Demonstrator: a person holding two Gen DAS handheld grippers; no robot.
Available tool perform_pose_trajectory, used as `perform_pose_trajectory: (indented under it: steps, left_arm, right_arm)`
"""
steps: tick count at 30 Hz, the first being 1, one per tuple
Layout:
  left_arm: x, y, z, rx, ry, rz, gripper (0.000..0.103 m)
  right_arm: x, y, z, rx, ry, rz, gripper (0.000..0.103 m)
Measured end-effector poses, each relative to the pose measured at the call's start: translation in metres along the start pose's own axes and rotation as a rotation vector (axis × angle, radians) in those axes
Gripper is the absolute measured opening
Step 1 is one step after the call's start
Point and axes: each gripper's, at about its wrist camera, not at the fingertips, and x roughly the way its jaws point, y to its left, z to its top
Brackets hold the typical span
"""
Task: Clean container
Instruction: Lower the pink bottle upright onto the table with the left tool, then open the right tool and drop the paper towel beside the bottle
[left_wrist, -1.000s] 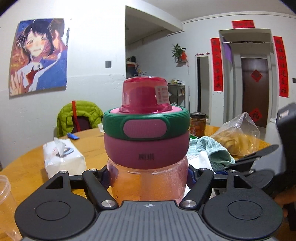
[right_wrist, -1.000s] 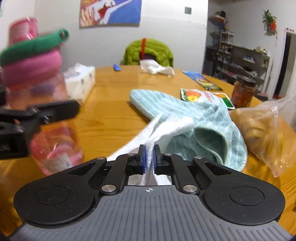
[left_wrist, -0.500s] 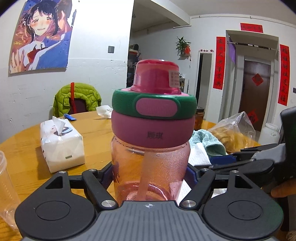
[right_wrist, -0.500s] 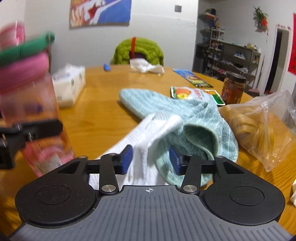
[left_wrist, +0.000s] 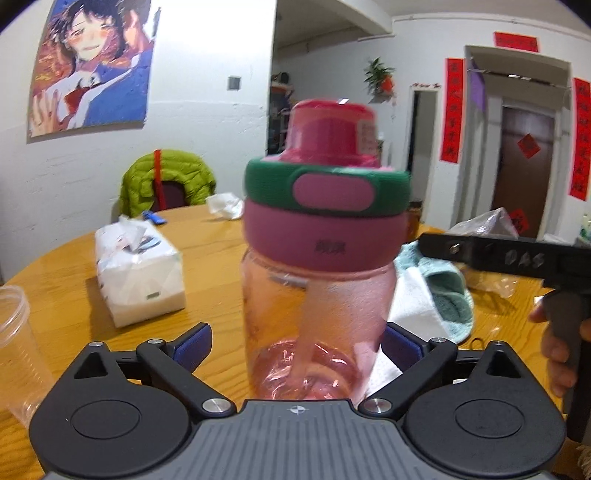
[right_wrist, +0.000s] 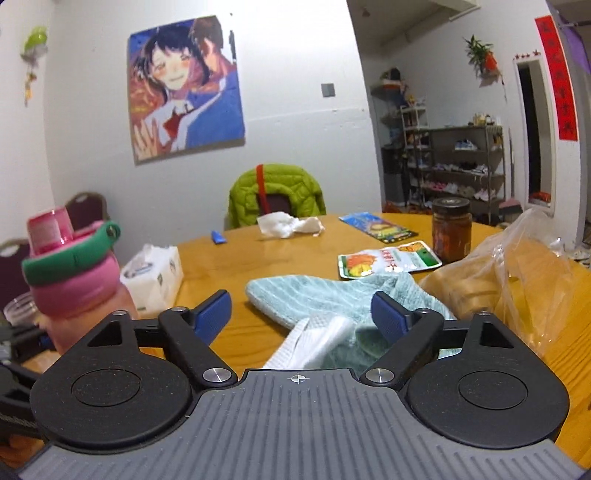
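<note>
Both grippers have let go: the left gripper (left_wrist: 295, 341) now stands with jaws wide around the pink bottle (left_wrist: 321, 280) on the counter (left_wrist: 66, 280); the right gripper (right_wrist: 301, 314), jaws wide, has dropped the white cloth (right_wrist: 314, 345), suggesting wiping paused or finished.

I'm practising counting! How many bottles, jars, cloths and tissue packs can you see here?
Bottle: 1
Jar: 1
Cloths: 2, the teal cloth and the white cloth
Tissue pack: 1
Total: 5
</note>
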Motion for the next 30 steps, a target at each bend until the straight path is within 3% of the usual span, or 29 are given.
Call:
perform_pose_trajectory:
  steps: [6,9,13,19,30]
  left_arm:
    - [-0.024,-0.001,0.006,-0.019,0.026,0.044,0.102]
    - [-0.048,-0.008,0.014,0.01,0.013,0.065,0.102]
    - [-0.077,-0.019,0.024,0.049,0.005,0.088,0.102]
    - [-0.106,-0.026,0.031,0.07,0.011,0.138,0.102]
    - [-0.103,-0.05,0.01,0.077,0.14,0.101,0.102]
  right_arm:
    - [-0.009,0.004,0.023,0.113,0.131,0.018,0.097]
    - [-0.025,0.019,0.032,0.052,0.186,0.047,0.101]
    - [-0.041,0.042,0.037,-0.044,0.257,0.019,0.102]
    - [-0.074,0.046,0.051,-0.017,0.267,0.012,0.102]
    - [-0.117,0.053,0.053,-0.09,0.308,-0.037,0.102]
